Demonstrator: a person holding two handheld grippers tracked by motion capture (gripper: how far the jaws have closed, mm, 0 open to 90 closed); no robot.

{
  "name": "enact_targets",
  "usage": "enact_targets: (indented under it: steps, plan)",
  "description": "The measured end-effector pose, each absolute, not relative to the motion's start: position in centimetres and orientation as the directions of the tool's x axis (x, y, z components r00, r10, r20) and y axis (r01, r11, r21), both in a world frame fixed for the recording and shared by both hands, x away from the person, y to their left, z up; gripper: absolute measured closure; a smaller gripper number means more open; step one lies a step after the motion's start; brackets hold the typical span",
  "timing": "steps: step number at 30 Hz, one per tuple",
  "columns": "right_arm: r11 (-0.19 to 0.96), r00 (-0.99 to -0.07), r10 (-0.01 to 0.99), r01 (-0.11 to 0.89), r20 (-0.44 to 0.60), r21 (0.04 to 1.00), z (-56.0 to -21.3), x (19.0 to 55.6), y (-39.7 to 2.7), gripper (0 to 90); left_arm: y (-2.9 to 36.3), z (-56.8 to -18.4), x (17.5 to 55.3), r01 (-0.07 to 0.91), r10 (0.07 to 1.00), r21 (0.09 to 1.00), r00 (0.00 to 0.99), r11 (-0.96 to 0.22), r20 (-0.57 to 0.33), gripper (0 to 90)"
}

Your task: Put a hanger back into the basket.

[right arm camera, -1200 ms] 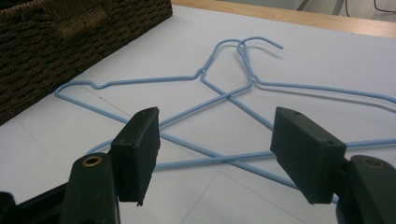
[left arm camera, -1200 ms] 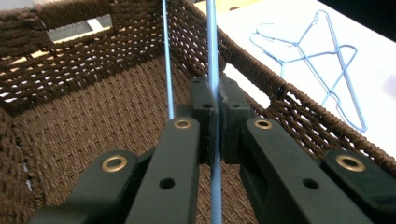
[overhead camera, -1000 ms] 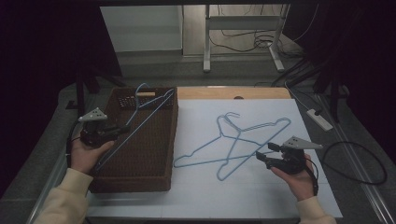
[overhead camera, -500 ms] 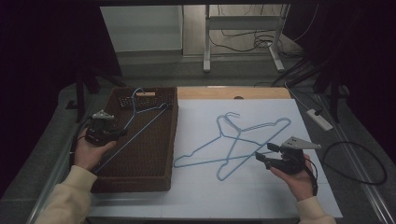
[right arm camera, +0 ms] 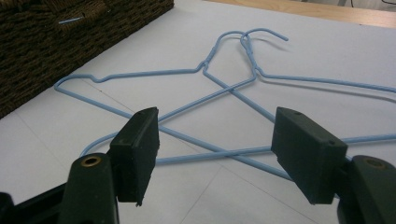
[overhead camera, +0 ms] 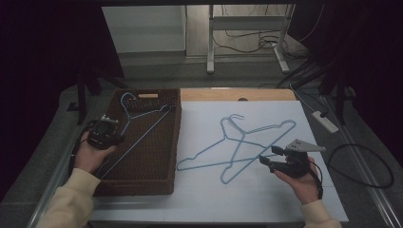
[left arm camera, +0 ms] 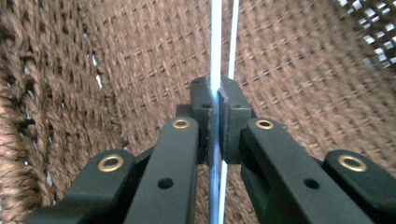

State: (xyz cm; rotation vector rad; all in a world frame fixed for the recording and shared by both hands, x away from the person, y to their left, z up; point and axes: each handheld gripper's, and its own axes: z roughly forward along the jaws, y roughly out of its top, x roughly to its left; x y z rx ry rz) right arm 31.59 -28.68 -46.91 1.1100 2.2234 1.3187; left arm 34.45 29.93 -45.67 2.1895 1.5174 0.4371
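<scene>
A light-blue wire hanger (overhead camera: 142, 114) lies slanted inside the brown woven basket (overhead camera: 175, 142), its hook near the far wall. My left gripper (overhead camera: 118, 137) is over the basket's left side, shut on the hanger's wire. In the left gripper view the pads (left arm camera: 232, 107) pinch the blue wire (left arm camera: 215, 56) above the basket weave (left arm camera: 70, 70). Two more blue hangers (overhead camera: 237, 142) lie crossed on the white table top. My right gripper (overhead camera: 267, 156) hovers at their right end, jaws open. In the right gripper view the crossed hangers (right arm camera: 224, 88) lie beyond the open gripper (right arm camera: 217, 140).
A white power strip (overhead camera: 325, 121) and a looped black cable (overhead camera: 366, 166) lie right of the white sheet. A wooden strip (overhead camera: 237, 94) runs along the table's far edge. The basket's corner (right arm camera: 70, 37) is at the upper left of the right gripper view.
My left hand has sunk with the hanger, whose hook end dropped from above the basket's rim into the basket. The right hand has kept still.
</scene>
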Motion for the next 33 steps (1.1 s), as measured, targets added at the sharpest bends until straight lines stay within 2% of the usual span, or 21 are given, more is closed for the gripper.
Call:
enact_targets:
  steps: [5,13,17,22,24,27,33]
  plan:
    - [0.277,-0.645,0.757,0.457,0.101,0.846,-47.0,31.6,-28.6,32.6,29.7,-46.3,35.2,0.826,0.941,0.464,0.334,-0.319,0.053,85.7]
    - [0.283,-0.647,0.757,0.455,0.095,0.844,-47.0,31.6,-28.6,32.5,29.7,-46.5,35.8,0.842,0.948,0.439,0.307,-0.313,0.086,84.2]
    - [0.283,-0.646,0.757,0.455,0.095,0.844,-47.0,31.6,-28.6,32.5,29.7,-46.6,35.7,0.841,0.951,0.446,0.292,-0.305,0.099,74.1]
    - [0.284,-0.647,0.757,0.455,0.093,0.844,-47.0,31.6,-28.6,32.5,29.9,-45.9,35.1,0.816,0.958,0.506,0.269,-0.279,0.094,50.7]
    - [0.283,-0.646,0.758,0.455,0.094,0.844,-47.0,31.6,-28.6,32.5,30.0,-45.3,34.7,0.802,0.962,0.537,0.262,-0.26,0.075,44.2]
    - [0.283,-0.645,0.758,0.455,0.094,0.844,-47.0,31.6,-28.6,32.5,30.1,-44.4,33.9,0.77,0.962,0.591,0.268,-0.242,0.044,38.3]
    - [0.283,-0.645,0.758,0.455,0.094,0.844,-47.0,31.6,-28.6,32.4,29.6,-42.9,32.1,0.692,0.94,0.68,0.34,-0.241,-0.012,34.9]
